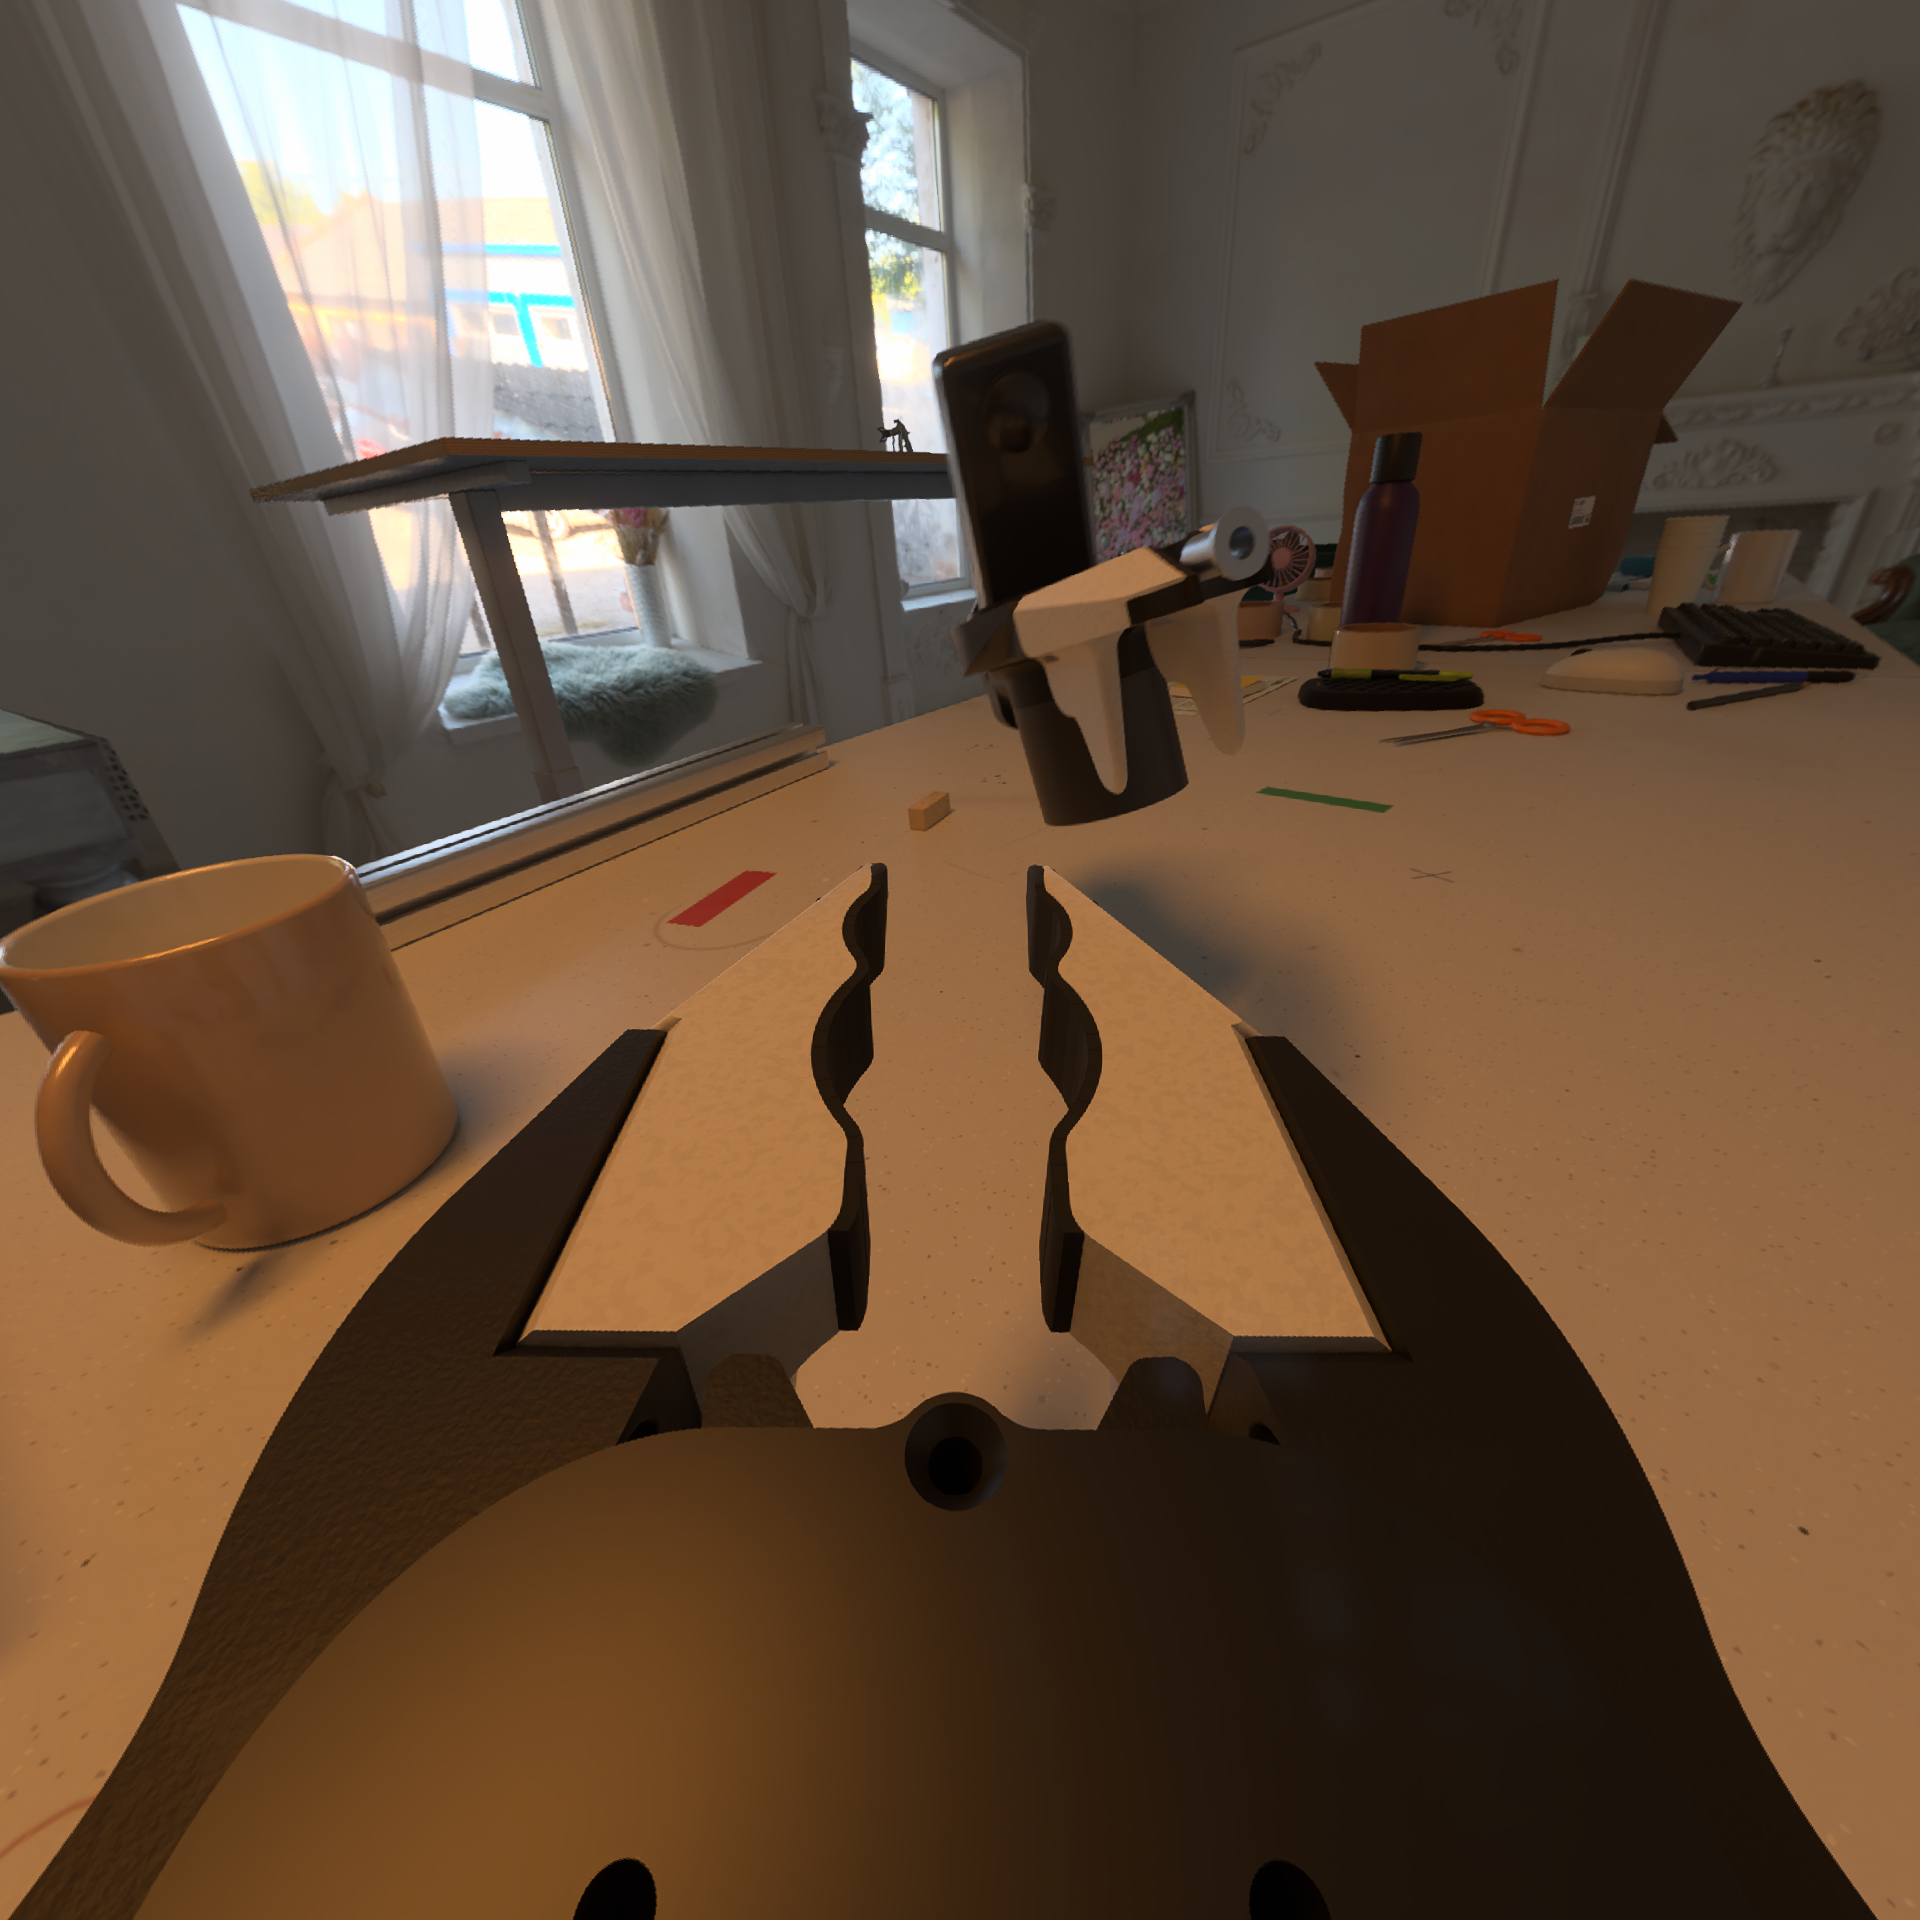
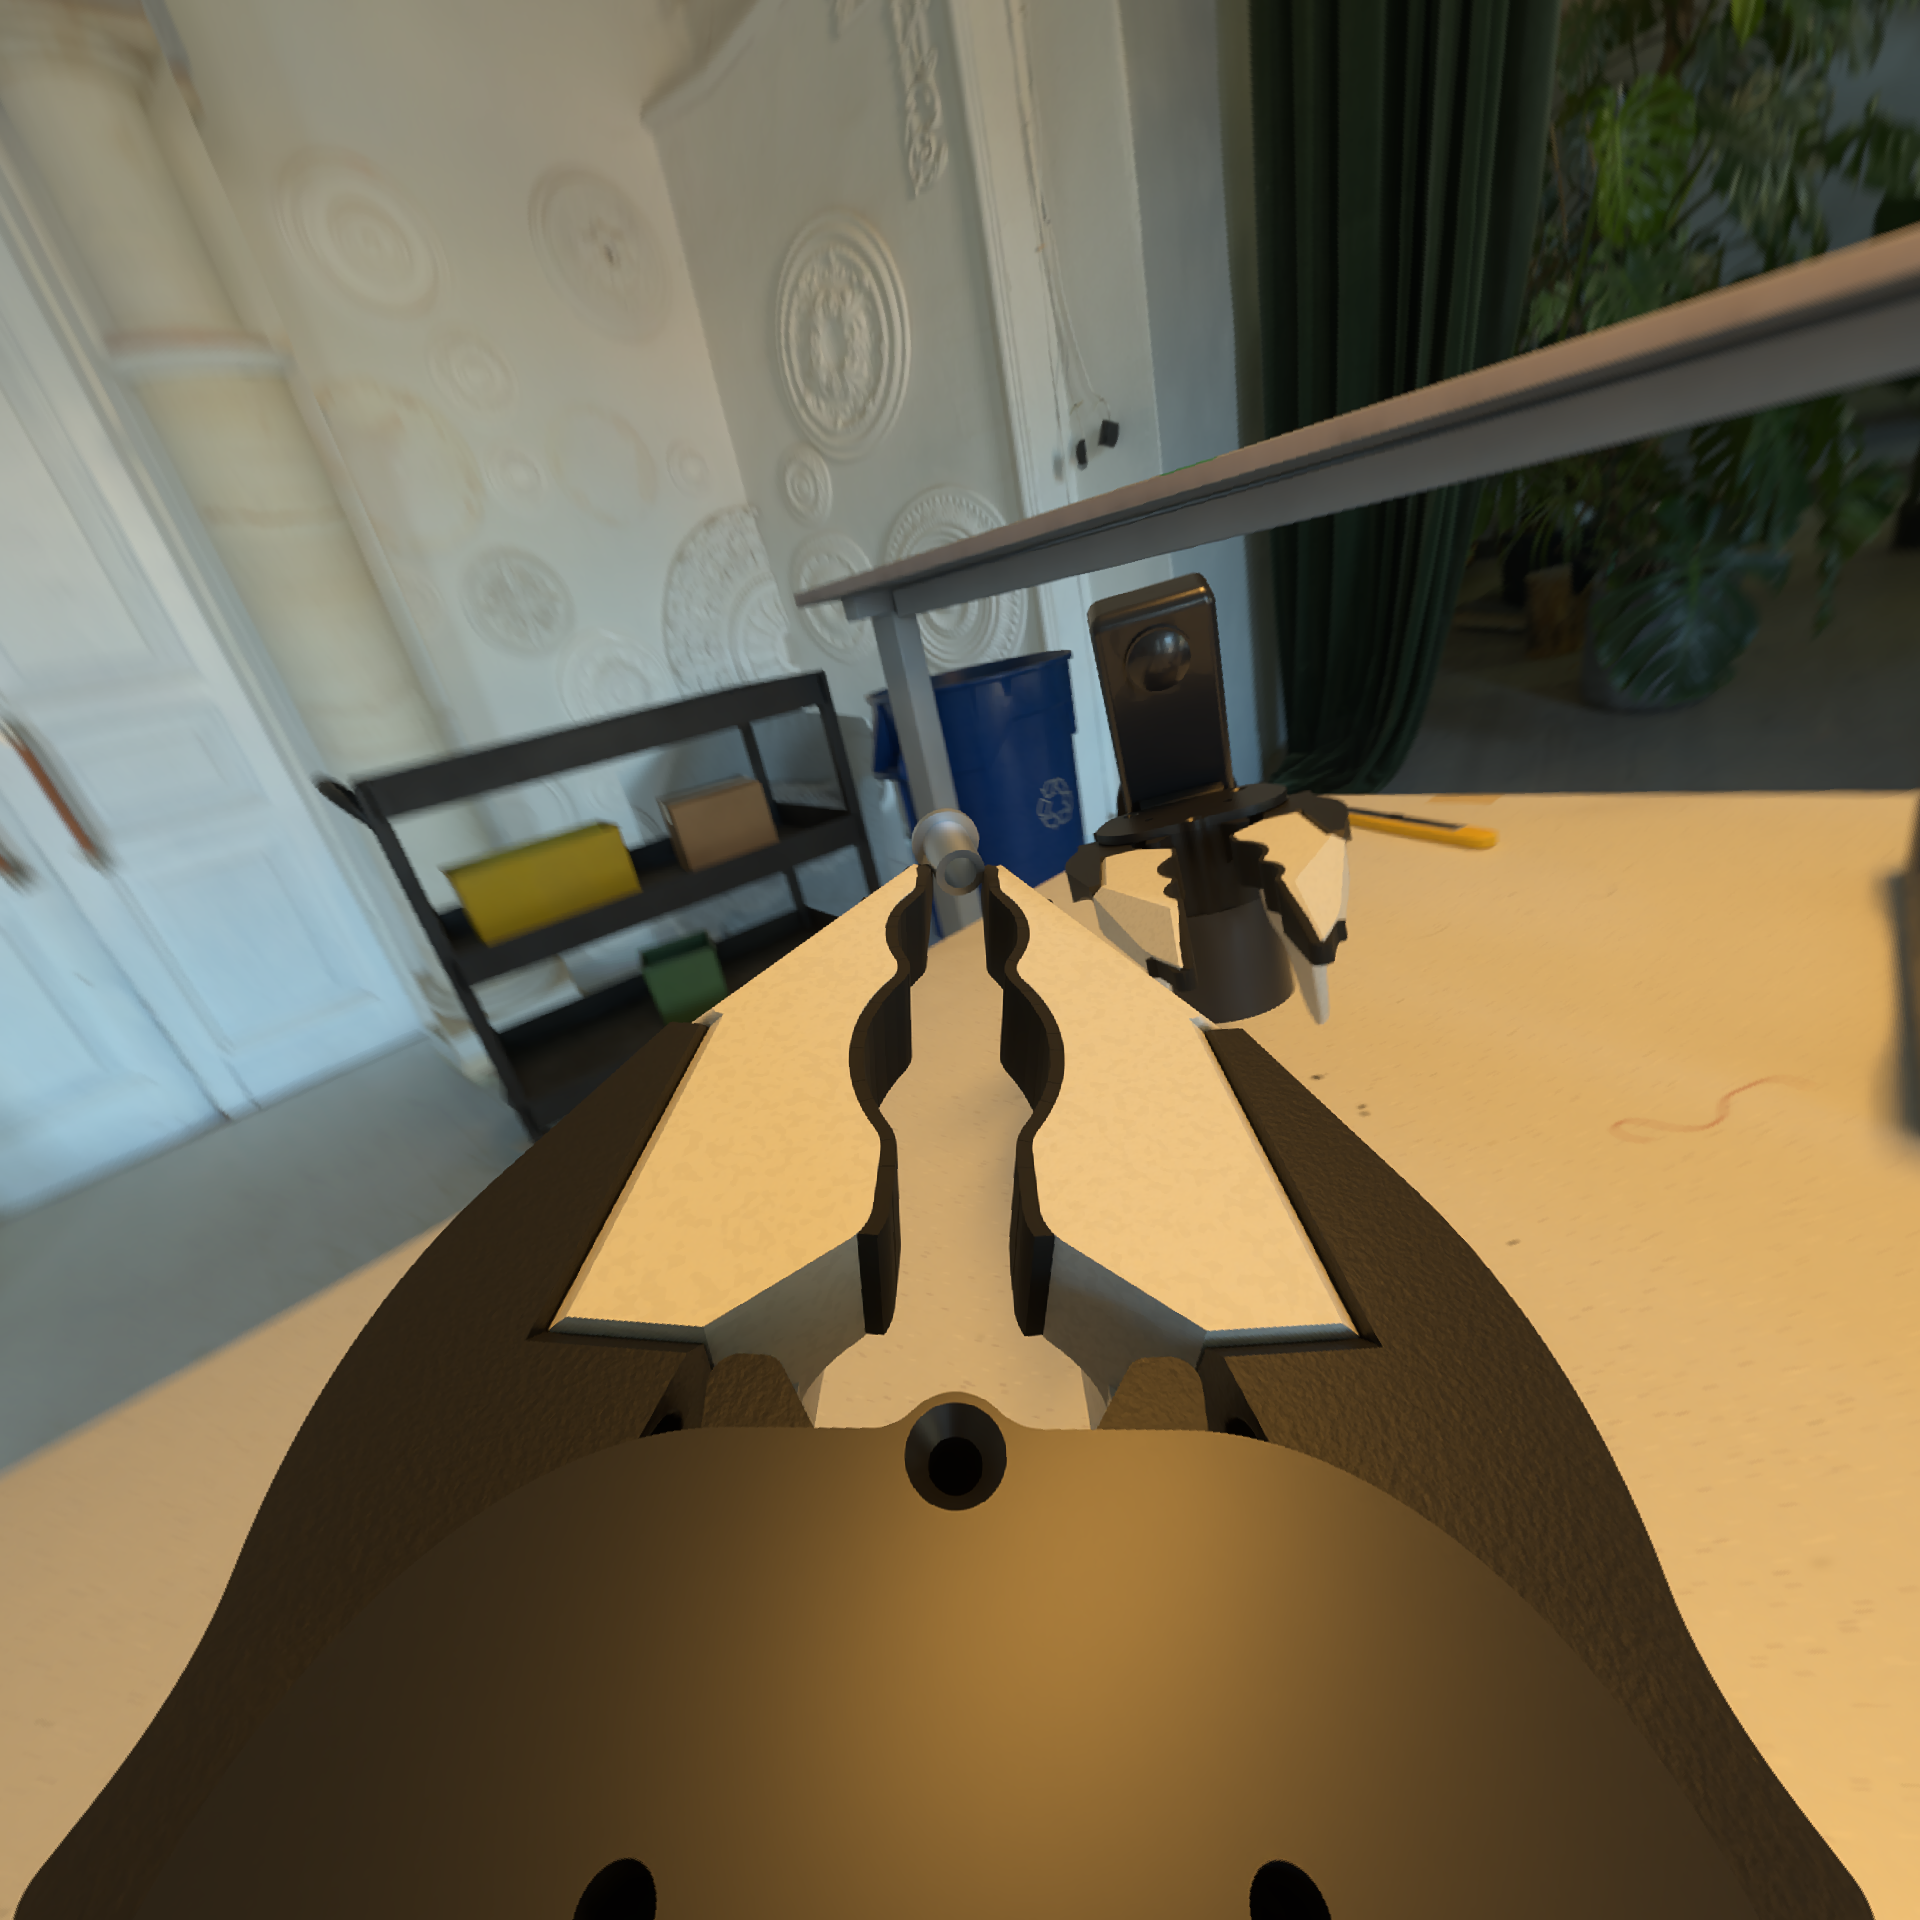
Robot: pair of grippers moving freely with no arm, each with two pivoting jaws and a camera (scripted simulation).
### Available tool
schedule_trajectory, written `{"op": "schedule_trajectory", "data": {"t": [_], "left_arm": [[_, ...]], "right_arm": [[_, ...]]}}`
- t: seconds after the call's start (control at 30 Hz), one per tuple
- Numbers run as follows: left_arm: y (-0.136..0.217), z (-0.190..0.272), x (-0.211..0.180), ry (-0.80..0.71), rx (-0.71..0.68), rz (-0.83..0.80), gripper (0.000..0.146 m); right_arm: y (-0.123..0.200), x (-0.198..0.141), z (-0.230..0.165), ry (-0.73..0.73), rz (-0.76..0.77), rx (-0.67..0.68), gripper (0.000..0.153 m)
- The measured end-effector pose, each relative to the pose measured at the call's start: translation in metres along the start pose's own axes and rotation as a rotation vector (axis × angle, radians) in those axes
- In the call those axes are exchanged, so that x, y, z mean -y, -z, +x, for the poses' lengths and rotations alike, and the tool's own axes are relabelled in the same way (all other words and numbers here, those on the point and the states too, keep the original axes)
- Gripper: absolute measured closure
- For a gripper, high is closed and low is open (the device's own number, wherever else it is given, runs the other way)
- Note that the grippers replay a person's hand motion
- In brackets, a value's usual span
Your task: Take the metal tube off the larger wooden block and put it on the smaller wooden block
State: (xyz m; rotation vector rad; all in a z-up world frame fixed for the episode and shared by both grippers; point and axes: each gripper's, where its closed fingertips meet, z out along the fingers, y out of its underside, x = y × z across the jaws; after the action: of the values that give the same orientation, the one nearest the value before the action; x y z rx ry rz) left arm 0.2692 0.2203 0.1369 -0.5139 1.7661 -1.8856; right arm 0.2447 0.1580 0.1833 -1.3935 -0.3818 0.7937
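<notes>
My right gripper [image 2: 956, 878] is shut on the metal tube [image 2: 948, 844], a short grey tube held crosswise at the fingertips. In the left wrist view the right gripper [image 1: 1195, 569] hangs well above the table with the tube [image 1: 1231, 545] in it. One small wooden block [image 1: 928, 810] lies on the table below and to the left of it; no other block shows. My left gripper [image 1: 956, 883] is open and empty, low over the table, pointing toward that block. It also shows in the right wrist view [image 2: 1236, 935].
A tan mug [image 1: 218, 1039] stands close on the left. Red [image 1: 722, 897] and green [image 1: 1325, 799] tape strips mark the table. At the back right are a cardboard box [image 1: 1507, 468], a dark bottle [image 1: 1382, 530], scissors [image 1: 1486, 724] and a keyboard [image 1: 1766, 636].
</notes>
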Motion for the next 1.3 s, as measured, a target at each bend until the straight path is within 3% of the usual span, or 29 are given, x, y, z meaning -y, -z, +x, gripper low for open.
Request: {"op": "schedule_trajectory", "data": {"t": [0.23,0.5,0.63,0.8,0.97,1.3], "left_arm": [[0.003,0.0,0.003,-0.027,0.019,0.01,0.119],[0.002,0.002,0.002,-0.026,0.008,0.006,0.119],[0.002,0.001,0.001,-0.026,0.012,-0.003,0.119],[0.006,-0.01,-0.005,-0.062,0.089,-0.053,0.12],[0.011,-0.016,-0.003,-0.084,0.14,-0.053,0.12],[0.009,-0.016,-0.007,-0.099,0.154,-0.077,0.12]], "right_arm": [[-0.012,-0.019,-0.011,0.37,-0.247,-0.082,0.143],[-0.023,-0.028,-0.021,0.563,-0.38,-0.092,0.143],[-0.018,-0.03,-0.005,0.474,-0.392,-0.16,0.143],[0.009,-0.075,0.043,0.212,-0.769,-0.348,0.143],[0.025,-0.104,0.055,0.033,-1.046,-0.374,0.143],[0.041,-0.152,0.061,-0.107,-1.284,-0.458,0.143]]}}
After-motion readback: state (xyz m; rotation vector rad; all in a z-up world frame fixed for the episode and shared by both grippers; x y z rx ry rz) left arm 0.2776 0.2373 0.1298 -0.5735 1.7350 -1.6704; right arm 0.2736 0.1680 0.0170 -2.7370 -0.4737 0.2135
